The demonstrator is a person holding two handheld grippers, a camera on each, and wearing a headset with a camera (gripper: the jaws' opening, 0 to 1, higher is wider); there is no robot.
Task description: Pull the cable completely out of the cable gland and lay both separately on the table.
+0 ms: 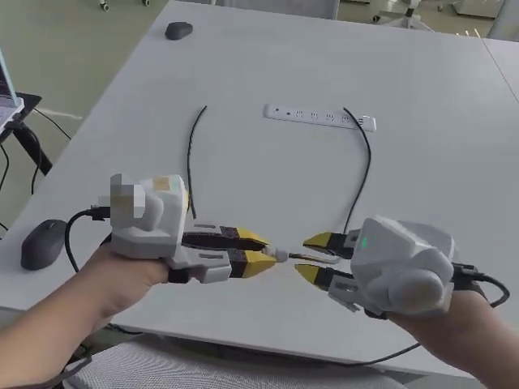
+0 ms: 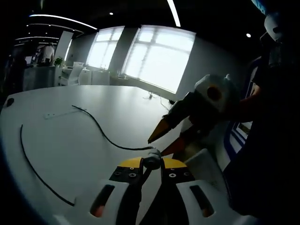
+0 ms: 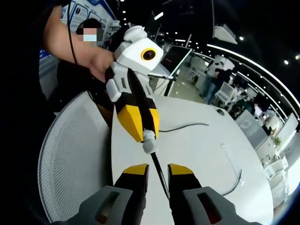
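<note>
Mid-extraction, the left tool (image 1: 272,250) clamps the cable gland (image 1: 281,255) while the right tool (image 1: 302,255) straddles the black cable (image 1: 366,166), jaws apart; it likely must close and pull away next.

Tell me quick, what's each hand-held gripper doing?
Left hand-held gripper: closed on the cable gland.
Right hand-held gripper: open, the cable between its jaws.

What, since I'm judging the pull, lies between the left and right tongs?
The cable gland, held by the left tongs, then a short stretch of black cable running in between the open right tongs, seen in the head view.
</note>
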